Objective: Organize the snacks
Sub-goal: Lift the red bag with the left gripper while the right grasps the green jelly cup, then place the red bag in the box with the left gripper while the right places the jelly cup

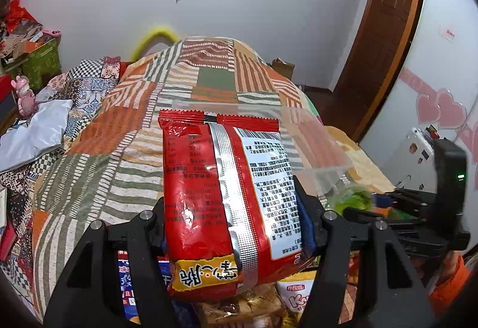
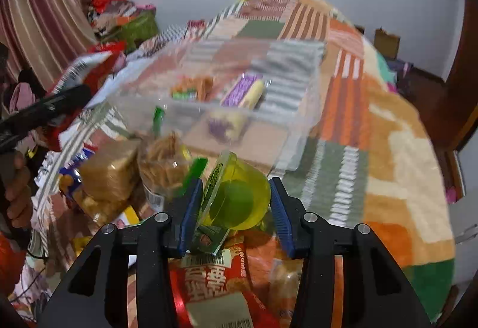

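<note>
My left gripper (image 1: pixel 233 226) is shut on a red snack bag (image 1: pixel 227 193), held up with its printed back facing the camera, in front of a clear plastic bin (image 1: pixel 316 145) on the patchwork bed. My right gripper (image 2: pixel 233 202) is shut on a green jelly cup (image 2: pixel 236 199), tilted on its side, just before the clear bin (image 2: pixel 298 125). The bin holds several small snacks, among them a purple and yellow pack (image 2: pixel 242 92) and orange sticks (image 2: pixel 194 86). The left gripper and its red bag (image 2: pixel 89 71) show blurred at the left of the right wrist view.
A pile of loose snack packs lies below both grippers: a red pack (image 2: pixel 215 277), clear bags of brown snacks (image 2: pixel 161 163), a white pack (image 1: pixel 295 295). The patchwork blanket (image 1: pixel 125 154) covers the bed. A door (image 1: pixel 376 38) stands at the right; clutter sits at the left.
</note>
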Demonstrator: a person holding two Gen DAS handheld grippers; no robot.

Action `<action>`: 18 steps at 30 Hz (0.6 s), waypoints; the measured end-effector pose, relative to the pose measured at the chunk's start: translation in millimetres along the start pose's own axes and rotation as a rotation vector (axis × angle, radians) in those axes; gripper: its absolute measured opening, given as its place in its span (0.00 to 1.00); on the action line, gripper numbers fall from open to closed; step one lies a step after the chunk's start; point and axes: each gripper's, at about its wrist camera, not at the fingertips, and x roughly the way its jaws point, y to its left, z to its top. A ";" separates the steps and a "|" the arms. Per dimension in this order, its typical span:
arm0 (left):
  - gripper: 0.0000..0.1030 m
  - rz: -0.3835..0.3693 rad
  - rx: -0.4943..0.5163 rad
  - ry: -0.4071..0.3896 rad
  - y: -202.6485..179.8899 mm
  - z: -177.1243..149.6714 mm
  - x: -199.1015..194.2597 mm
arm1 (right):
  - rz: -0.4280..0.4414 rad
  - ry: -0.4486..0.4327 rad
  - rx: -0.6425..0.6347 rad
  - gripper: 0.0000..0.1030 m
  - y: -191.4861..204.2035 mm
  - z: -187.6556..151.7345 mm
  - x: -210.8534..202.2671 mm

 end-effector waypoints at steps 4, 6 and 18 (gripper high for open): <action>0.61 0.011 0.003 -0.022 1.4 7.6 -2.3 | -0.007 -0.070 0.001 0.41 1.3 10.7 -20.6; 0.61 0.019 0.009 -0.038 0.5 12.4 -2.1 | -0.006 -0.106 0.002 0.41 2.3 17.7 -28.7; 0.61 0.037 0.030 -0.064 -5.0 48.0 33.3 | -0.017 -0.167 0.010 0.41 -5.2 59.0 -6.3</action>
